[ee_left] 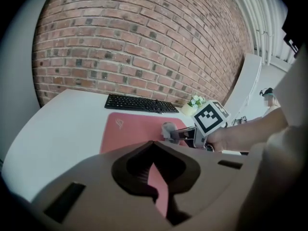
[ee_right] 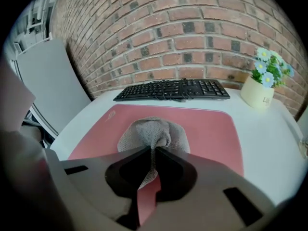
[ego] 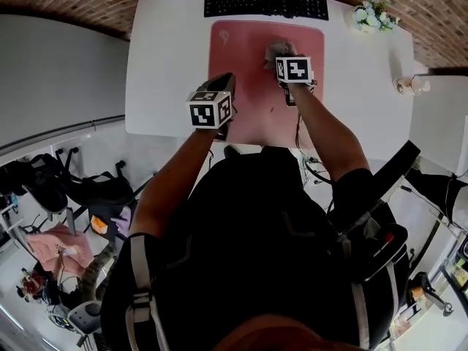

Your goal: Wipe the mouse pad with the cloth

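Observation:
A pink mouse pad (ego: 248, 86) (ee_left: 132, 131) (ee_right: 207, 129) lies on the white desk in front of a black keyboard. A grey cloth (ee_right: 154, 136) (ego: 280, 50) (ee_left: 168, 130) rests bunched on the pad's far right part, and my right gripper (ee_right: 150, 170) (ego: 285, 63) is shut on it. My left gripper (ee_left: 153, 177) (ego: 223, 112) hovers above the pad's near left part with its jaws shut and nothing between them.
A black keyboard (ego: 265, 2) (ee_right: 175, 89) (ee_left: 138, 103) lies behind the pad. A white pot of flowers (ego: 371, 14) (ee_right: 265, 83) stands at the desk's back right, a small bottle (ego: 411, 85) at the right edge. A brick wall (ee_right: 168, 37) backs the white desk (ego: 164, 64).

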`<action>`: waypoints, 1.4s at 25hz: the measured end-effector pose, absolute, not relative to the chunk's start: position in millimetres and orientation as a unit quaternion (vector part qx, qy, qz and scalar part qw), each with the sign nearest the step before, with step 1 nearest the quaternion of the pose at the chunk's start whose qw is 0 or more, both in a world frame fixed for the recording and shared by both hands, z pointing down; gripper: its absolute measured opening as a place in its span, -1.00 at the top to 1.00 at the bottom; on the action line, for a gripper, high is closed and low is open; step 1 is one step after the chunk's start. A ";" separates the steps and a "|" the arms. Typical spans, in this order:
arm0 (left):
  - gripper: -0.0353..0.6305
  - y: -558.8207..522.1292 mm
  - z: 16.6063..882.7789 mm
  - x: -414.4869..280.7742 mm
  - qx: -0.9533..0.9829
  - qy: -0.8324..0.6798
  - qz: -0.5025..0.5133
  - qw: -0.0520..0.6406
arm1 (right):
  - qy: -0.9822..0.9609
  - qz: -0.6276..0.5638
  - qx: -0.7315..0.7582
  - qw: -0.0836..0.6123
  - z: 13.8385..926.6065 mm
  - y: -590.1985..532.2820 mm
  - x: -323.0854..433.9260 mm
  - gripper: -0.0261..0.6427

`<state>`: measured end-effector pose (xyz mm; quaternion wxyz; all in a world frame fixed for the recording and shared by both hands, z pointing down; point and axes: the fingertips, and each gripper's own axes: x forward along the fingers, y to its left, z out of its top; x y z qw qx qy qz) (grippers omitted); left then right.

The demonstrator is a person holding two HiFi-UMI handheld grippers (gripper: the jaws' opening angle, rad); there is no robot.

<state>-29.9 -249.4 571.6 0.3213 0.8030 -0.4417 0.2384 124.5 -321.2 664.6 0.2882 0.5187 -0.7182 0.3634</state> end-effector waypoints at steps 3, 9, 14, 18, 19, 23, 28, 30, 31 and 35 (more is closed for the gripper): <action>0.89 -251.7 569.2 -17.2 0.809 -0.431 0.239 0.319 | -0.707 0.367 0.535 0.283 664.1 -319.1 145.9 0.82; 0.90 -255.1 566.6 4.3 0.821 -0.412 0.246 0.308 | -0.685 0.373 0.560 0.279 664.9 -310.0 184.1 0.82; 0.89 -255.2 564.0 17.2 0.829 -0.398 0.247 0.304 | -0.663 0.377 0.586 0.275 664.0 -302.1 217.1 0.82; 0.89 -255.8 563.4 23.4 0.833 -0.392 0.245 0.303 | -0.646 0.381 0.604 0.270 665.0 -296.5 240.9 0.82; 0.89 -255.7 563.1 24.1 0.834 -0.391 0.244 0.302 | -0.642 0.382 0.608 0.269 665.1 -294.7 246.5 0.82; 0.89 -253.9 561.4 22.8 0.835 -0.391 0.240 0.302 | -0.631 0.377 0.622 0.271 659.9 -289.5 261.8 0.82; 0.89 -251.1 561.9 18.3 0.833 -0.395 0.233 0.308 | -0.667 0.339 0.610 0.261 626.1 -306.4 237.5 0.82; 0.89 -249.4 561.2 12.7 0.831 -0.401 0.227 0.312 | -0.693 0.319 0.594 0.256 608.1 -319.0 212.4 0.82; 0.90 -249.4 560.5 9.0 0.829 -0.405 0.224 0.313 | -0.706 0.311 0.585 0.251 599.2 -325.5 198.4 0.82; 0.89 -255.2 557.6 -16.9 0.815 -0.436 0.217 0.314 | -0.755 0.293 0.540 0.231 575.0 -350.8 134.1 0.82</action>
